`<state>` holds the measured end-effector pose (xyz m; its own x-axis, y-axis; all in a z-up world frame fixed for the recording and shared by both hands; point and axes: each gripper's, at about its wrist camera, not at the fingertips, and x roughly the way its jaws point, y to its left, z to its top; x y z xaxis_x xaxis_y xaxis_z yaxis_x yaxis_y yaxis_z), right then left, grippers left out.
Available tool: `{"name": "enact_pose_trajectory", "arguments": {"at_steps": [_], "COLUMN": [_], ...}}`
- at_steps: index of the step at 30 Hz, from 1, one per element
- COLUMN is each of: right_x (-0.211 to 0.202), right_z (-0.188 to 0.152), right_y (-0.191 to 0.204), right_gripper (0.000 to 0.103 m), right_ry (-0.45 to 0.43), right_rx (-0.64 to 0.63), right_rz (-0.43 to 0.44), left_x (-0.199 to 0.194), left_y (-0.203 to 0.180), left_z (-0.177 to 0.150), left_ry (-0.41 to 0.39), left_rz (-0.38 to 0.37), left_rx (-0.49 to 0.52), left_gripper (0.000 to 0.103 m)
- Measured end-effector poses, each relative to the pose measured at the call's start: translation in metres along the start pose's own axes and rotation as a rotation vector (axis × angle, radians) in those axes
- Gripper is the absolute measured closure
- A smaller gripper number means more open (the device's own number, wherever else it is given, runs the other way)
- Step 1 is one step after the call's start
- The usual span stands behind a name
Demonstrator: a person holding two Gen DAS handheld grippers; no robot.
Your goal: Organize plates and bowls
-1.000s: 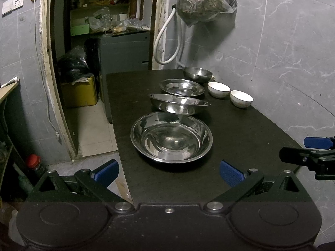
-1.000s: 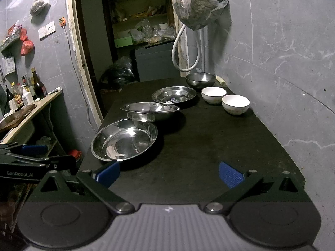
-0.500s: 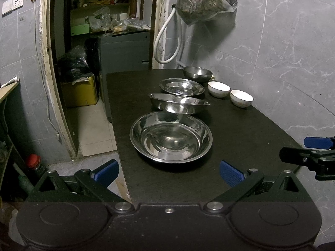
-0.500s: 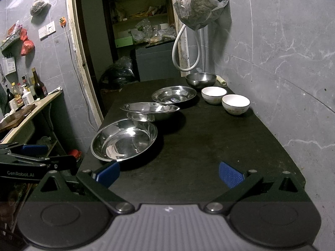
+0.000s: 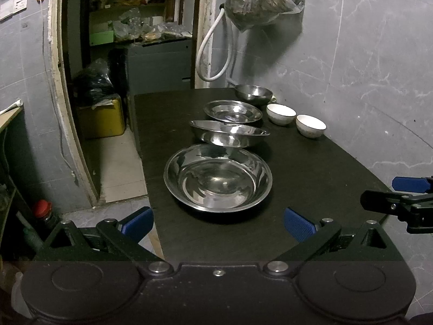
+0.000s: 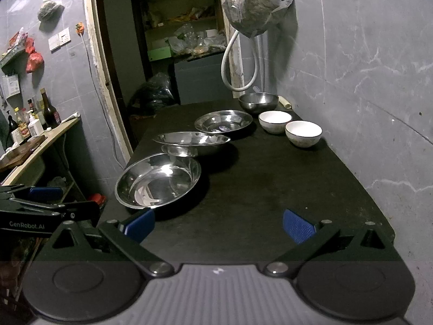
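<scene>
Plates and bowls sit in a row on a dark table (image 5: pixel 311 178) that runs away from both grippers toward a grey marble wall (image 5: pixel 365 67). The left gripper (image 5: pixel 217 220) is wide open and holds nothing. The right gripper (image 6: pixel 217 223) is wide open too, with nothing in it. Both hang over the near edge of the table.

Closest, just ahead of the left gripper, is a big shiny metal plate (image 5: pixel 217 177). Behind it a second metal plate (image 5: pixel 230 132) rests tilted on top of a metal bowl. Past that lies a third metal plate (image 5: pixel 232 111), flat on the table. So there are three metal plates.

Off to the right, by the wall, stand two white bowls (image 5: pixel 310 126) (image 5: pixel 281 113), side by side. Farthest away is one metal bowl (image 5: pixel 253 92) at the back of the table.

A clear bag (image 5: pixel 263 0) full of something dark hangs on the wall above the far end, next to a white hose (image 5: pixel 211 54). To the left of the table is an open doorway with messy shelves inside (image 5: pixel 135 21).
</scene>
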<state>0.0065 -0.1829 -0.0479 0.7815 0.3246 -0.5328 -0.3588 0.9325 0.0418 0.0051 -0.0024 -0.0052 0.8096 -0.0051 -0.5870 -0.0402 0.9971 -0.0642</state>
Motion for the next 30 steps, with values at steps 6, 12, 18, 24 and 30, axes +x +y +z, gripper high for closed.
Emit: {"name": "enact_pose_trajectory", "arguments": {"at_steps": [6, 12, 18, 24, 30], "right_x": [0.000, 0.011, 0.018, 0.025, 0.043], "right_z": [-0.001, -0.004, -0.001, 0.001, 0.016], "right_y": [0.001, -0.009, -0.008, -0.011, -0.021], "right_gripper": [0.000, 0.000, 0.000, 0.000, 0.000], "right_ry": [0.000, 0.007, 0.017, 0.036, 0.064], "right_rx": [-0.001, 0.004, 0.006, 0.005, 0.012], "right_rz": [0.000, 0.004, 0.015, 0.031, 0.068], "left_x": [0.002, 0.007, 0.012, 0.020, 0.033], "left_y": [-0.001, -0.004, -0.004, 0.000, 0.009], "left_z": [0.000, 0.002, 0.005, 0.010, 0.026], "left_ry": [0.003, 0.014, 0.030, 0.055, 0.108], "left_rz": [-0.001, 0.001, 0.003, 0.000, -0.015], "left_rx": [0.002, 0.006, 0.007, -0.013, -0.084], "left_gripper": [0.001, 0.001, 0.001, 0.001, 0.001]}}
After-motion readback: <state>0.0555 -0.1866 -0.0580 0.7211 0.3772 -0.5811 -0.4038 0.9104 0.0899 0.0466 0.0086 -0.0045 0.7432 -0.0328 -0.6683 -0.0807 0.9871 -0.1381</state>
